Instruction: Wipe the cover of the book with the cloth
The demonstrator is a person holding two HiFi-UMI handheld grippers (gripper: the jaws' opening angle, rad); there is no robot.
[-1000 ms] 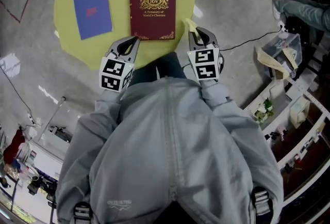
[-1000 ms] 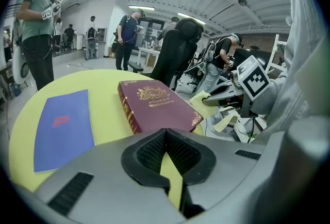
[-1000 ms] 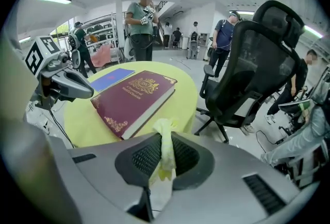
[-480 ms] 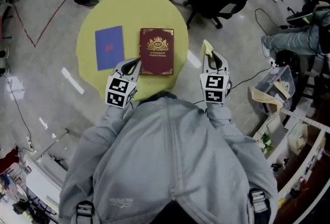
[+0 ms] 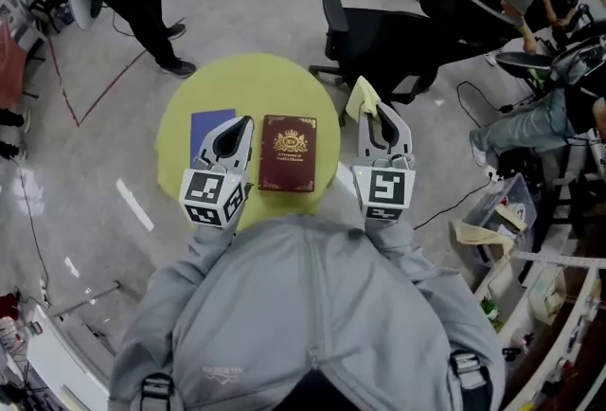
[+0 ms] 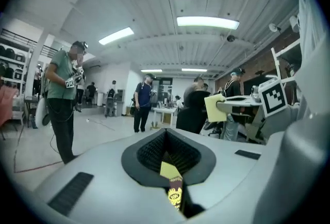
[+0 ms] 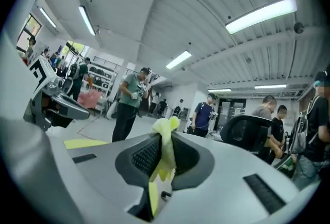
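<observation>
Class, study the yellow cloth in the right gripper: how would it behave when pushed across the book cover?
Probably floppy: the cloth bunches and folds where the right gripper pinches it. Likely light, since a thin pinch holds it with its corner sticking up. Pushed over the book, it may crumple rather than stay spread.
</observation>
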